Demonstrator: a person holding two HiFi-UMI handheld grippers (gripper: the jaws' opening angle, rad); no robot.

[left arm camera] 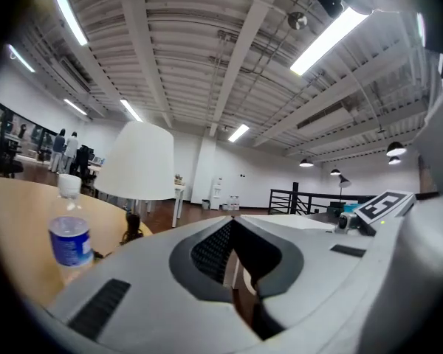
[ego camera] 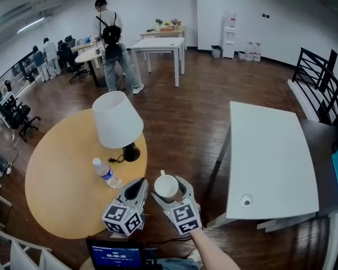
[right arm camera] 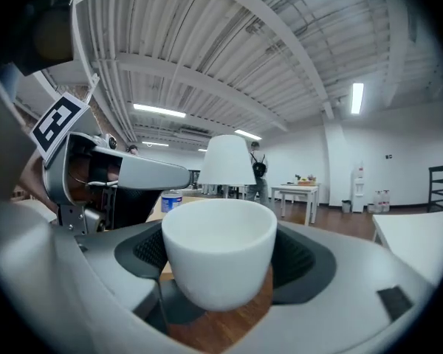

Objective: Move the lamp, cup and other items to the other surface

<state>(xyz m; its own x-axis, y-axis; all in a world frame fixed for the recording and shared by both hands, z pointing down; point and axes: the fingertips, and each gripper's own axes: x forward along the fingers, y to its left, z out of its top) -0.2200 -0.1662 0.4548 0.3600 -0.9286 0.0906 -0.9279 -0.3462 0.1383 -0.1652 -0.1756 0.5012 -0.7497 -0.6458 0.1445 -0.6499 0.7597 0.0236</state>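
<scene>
The cup (right arm camera: 218,249) is clamped by its sides in the right gripper (ego camera: 169,194), upright, likely for setting on the white table (ego camera: 270,162) at 3 o'clock. The left gripper (ego camera: 138,187) is closed and empty. The lamp (ego camera: 117,120) and bottle (ego camera: 105,173) stand at 11 o'clock.

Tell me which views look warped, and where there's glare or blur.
Head view: fisheye bends the edges of the white table; the lighting is even and the picture sharp. Left gripper view: heavy barrel distortion, dark corners, ceiling light strip blown out, bottle slightly soft. Right gripper view: same dark corners, cup sharp and evenly lit.
</scene>
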